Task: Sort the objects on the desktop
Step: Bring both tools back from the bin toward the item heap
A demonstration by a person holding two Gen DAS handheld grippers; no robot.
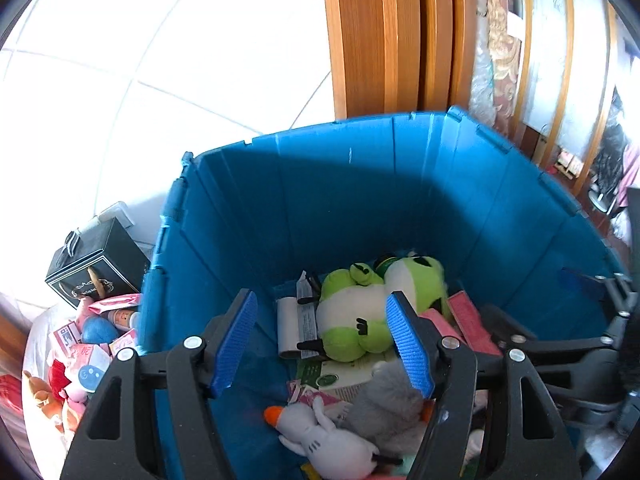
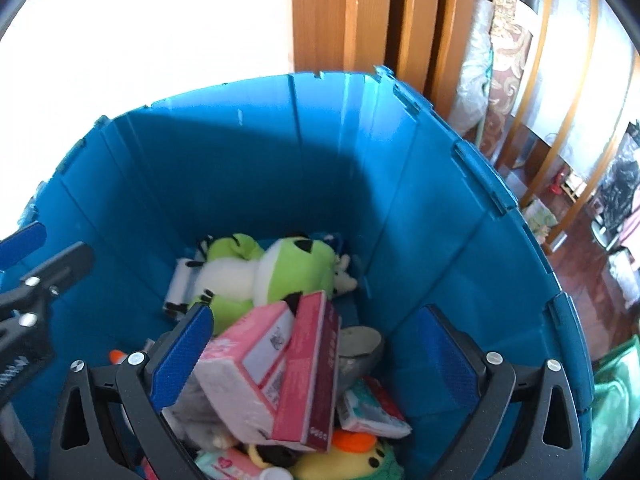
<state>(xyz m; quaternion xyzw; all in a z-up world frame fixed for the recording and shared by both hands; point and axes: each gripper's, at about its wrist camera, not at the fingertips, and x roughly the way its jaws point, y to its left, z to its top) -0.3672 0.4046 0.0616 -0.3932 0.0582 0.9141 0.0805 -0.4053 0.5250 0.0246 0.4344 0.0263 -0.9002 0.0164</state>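
Observation:
A deep blue bin [image 1: 320,200] fills both views. Inside it lie a green and white frog plush [image 1: 360,312], a white goose plush [image 1: 328,436], a grey plush [image 1: 384,400] and pink boxes. My left gripper [image 1: 322,344] hangs over the bin, open, with nothing between its blue pads. My right gripper [image 2: 316,360] stands wide open above a pale pink box [image 2: 248,368] and a darker pink box [image 2: 312,372], which lean on the pile below the pads and touch neither. The frog plush [image 2: 288,272] lies beyond them. A yellow plush [image 2: 352,460] shows at the bottom.
Left of the bin stand a black box [image 1: 96,268] and a heap of small toys and packets [image 1: 80,360]. A wooden door frame [image 1: 392,32] rises behind the bin beside white floor tiles. A green bag [image 2: 616,400] sits to the bin's right.

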